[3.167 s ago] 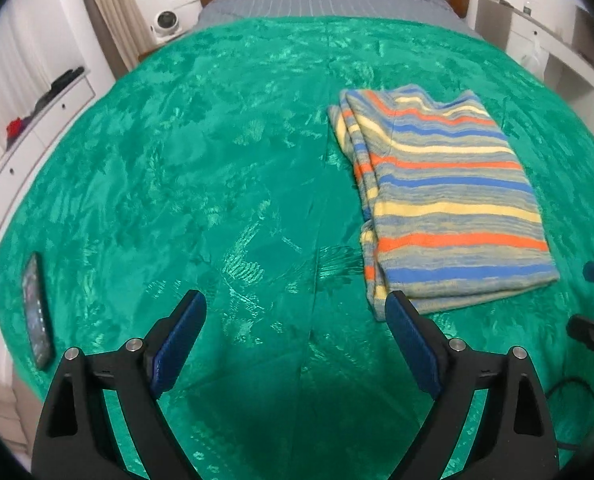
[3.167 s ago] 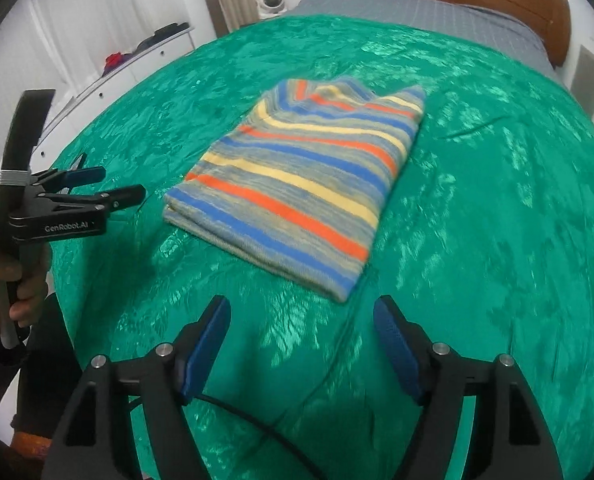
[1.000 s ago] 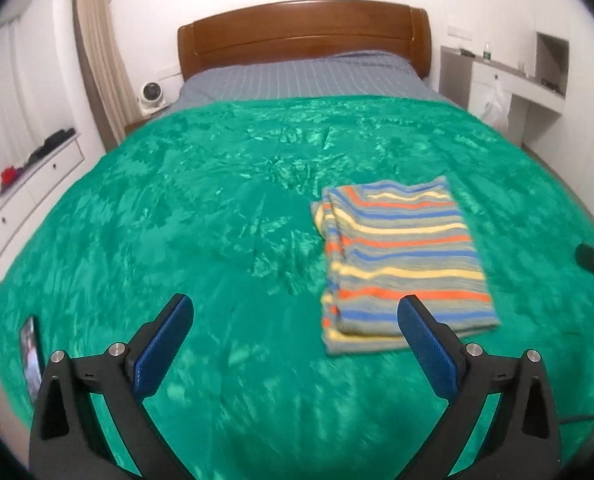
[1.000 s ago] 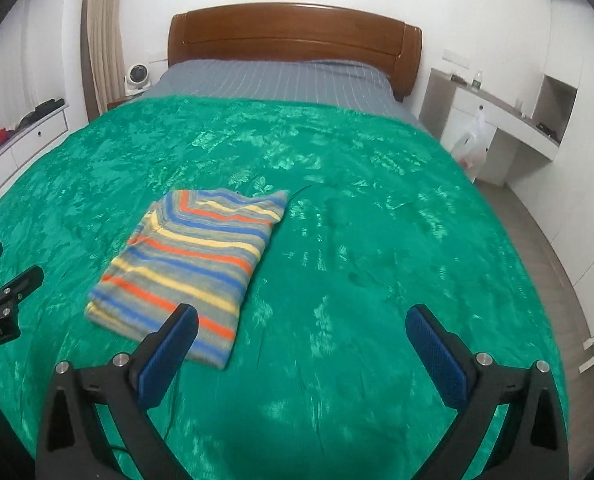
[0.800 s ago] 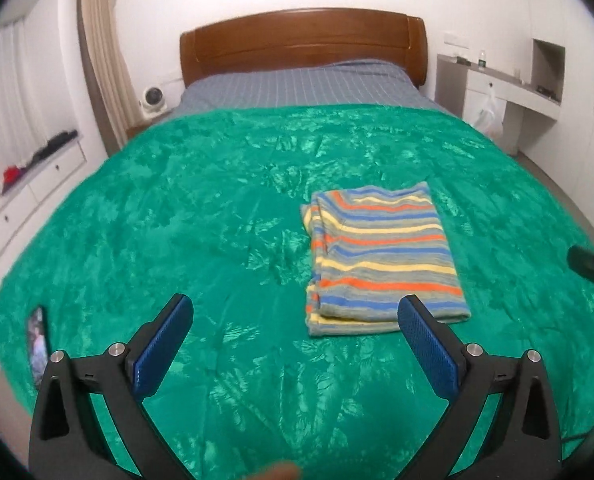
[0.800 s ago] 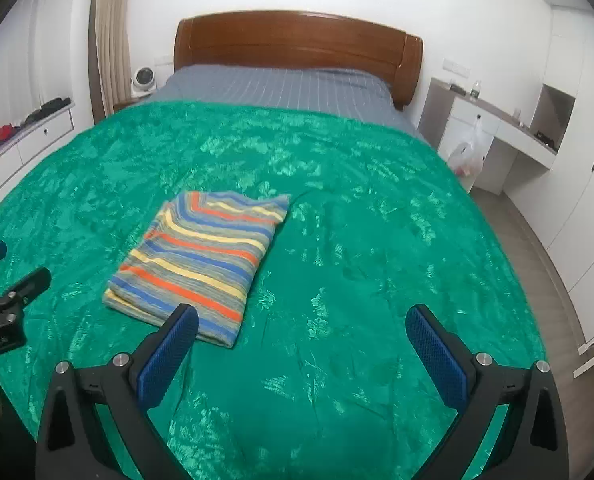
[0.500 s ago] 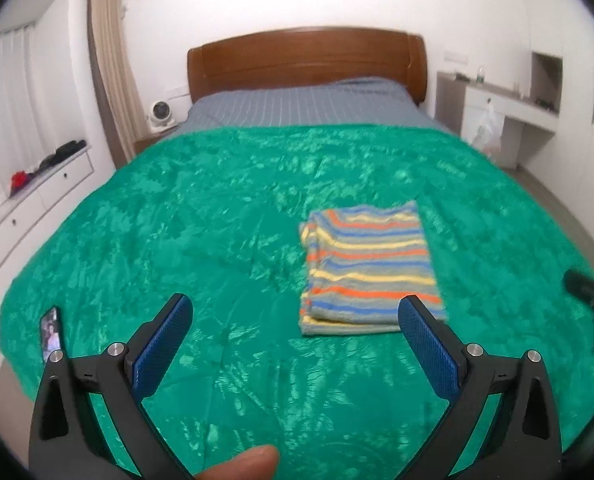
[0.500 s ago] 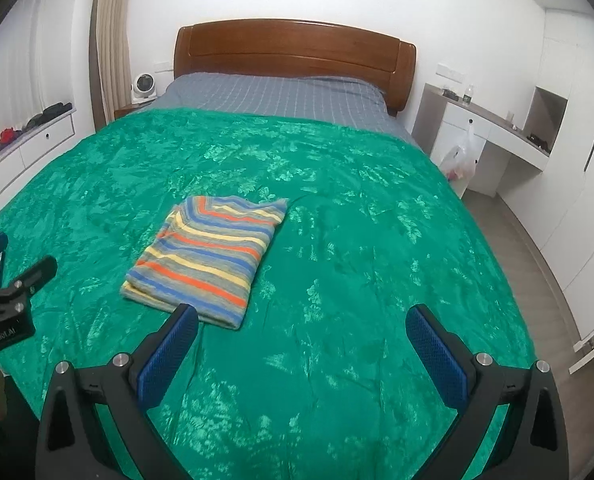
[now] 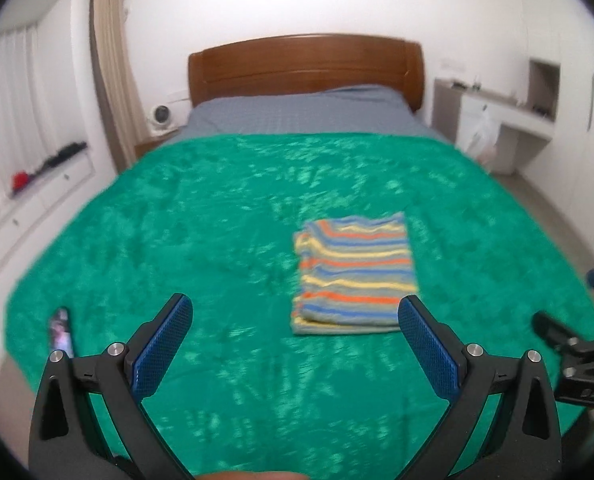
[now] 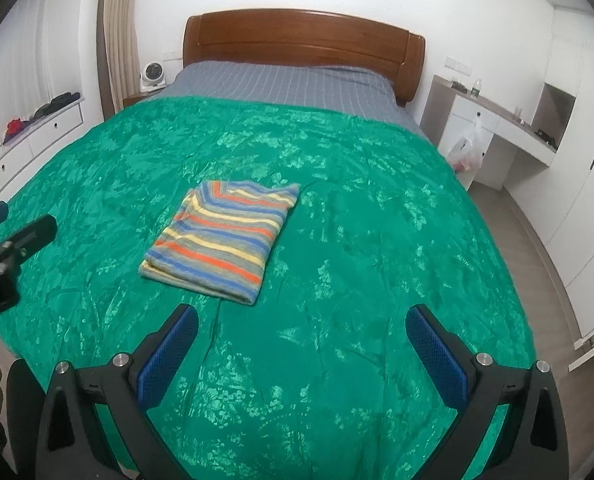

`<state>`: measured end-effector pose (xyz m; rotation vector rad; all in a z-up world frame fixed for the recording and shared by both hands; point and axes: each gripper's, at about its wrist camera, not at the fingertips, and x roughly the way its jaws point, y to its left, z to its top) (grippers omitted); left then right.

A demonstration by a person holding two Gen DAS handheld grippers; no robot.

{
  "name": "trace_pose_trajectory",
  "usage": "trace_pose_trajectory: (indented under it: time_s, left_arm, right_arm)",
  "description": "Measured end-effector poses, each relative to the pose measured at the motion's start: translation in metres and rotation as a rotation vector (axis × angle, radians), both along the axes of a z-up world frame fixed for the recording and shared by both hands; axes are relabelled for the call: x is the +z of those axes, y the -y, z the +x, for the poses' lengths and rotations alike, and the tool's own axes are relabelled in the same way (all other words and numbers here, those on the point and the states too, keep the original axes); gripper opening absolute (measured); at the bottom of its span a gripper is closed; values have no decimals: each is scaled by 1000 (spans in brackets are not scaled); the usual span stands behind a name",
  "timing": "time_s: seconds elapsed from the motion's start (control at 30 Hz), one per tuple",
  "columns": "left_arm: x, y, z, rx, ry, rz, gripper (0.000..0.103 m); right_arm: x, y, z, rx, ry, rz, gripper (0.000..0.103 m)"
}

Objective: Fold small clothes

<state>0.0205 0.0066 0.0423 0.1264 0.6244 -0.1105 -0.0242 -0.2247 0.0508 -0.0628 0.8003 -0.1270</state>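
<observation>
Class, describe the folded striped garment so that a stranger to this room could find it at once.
Start at the wide bed with the brown wooden headboard, covered by a shiny green bedspread. Lying flat near the bedspread's middle is the folded striped knit garment, a neat rectangle. Its orange, yellow, blue and grey bands mark it out, the only multicoloured thing on the plain green.

A glossy, crinkled green bedspread (image 10: 377, 240) is seen. On it, a matt knitted striped garment (image 10: 221, 236) is laid. Polished wood forms the headboard (image 10: 297, 40) behind.

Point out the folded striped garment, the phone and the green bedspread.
striped garment (image 10: 225, 240): right wrist view, middle of its top layer.
phone (image 9: 62, 332): left wrist view, on its screen, blurred.
green bedspread (image 10: 377, 240): right wrist view, bare patch right of the garment.
</observation>
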Motion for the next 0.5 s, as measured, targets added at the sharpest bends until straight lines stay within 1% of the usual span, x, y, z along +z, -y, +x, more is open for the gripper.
trace_pose_trajectory:
  time_s: [0.03,0.17,0.2,0.3,0.4,0.5]
  left_arm:
    - [-1,2,-1,-2,-9,11,103]
    - [-7,4,5,8,-120,25,103]
    - [-7,4,4,12,-133,28,103]
    - [-8,5,5,23,-155,40,103]
    - [-7,5,7,10,-184,29,103]
    - [-5,3,4,-5,-171,-1,103]
  right_arm:
    - [0,0,0,0,-8,6,102]
    - [3,-2,-1,11,-45,47,102]
    - [4,-3,-1,14,-55,49,102]
    - [8,-5,-3,6,-64,35,102]
    - [11,-4,-5,-17,-52,9,102]
    - [13,-2,-7,-33,-40,-5,102]
